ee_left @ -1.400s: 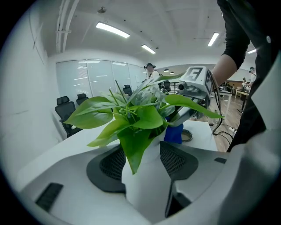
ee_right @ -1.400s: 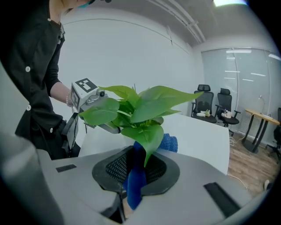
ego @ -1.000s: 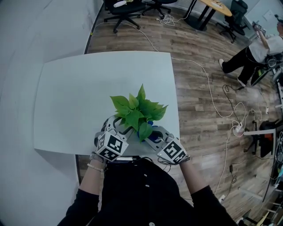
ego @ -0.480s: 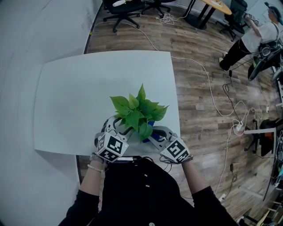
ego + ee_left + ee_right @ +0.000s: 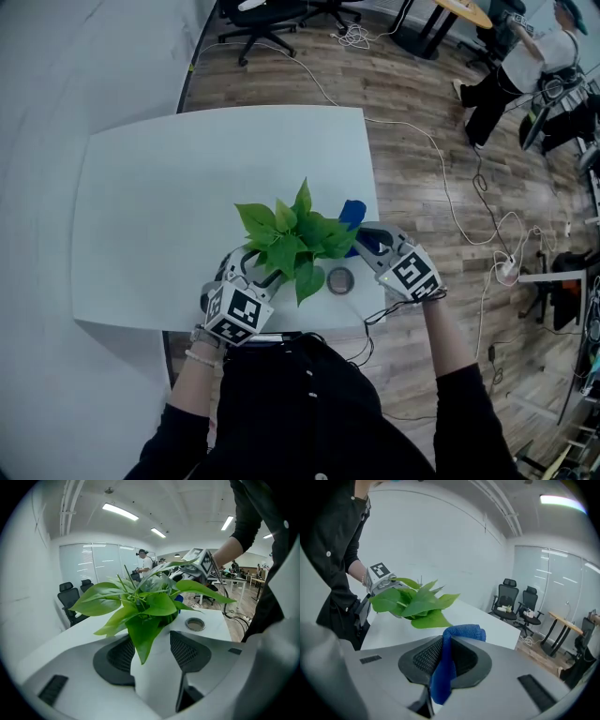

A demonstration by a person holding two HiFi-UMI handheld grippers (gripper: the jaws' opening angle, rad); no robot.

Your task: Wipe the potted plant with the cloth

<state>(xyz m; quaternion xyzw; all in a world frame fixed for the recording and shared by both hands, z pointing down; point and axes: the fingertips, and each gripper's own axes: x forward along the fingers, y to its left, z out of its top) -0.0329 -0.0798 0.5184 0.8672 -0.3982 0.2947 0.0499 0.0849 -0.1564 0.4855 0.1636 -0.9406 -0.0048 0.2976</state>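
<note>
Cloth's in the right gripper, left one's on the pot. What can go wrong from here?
1. The pot stands near the near edge of the table. A hard wipe toward the person might push it off if the left gripper loses its hold.
2. Only a small bunch of cloth sticks out past the right gripper, so its hard jaws may hit and tear the leaves.

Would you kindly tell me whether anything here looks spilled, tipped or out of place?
Nothing stands out: the potted plant looks upright in the left gripper, the blue cloth is pinched in the right gripper, and no soil shows on the table.
</note>
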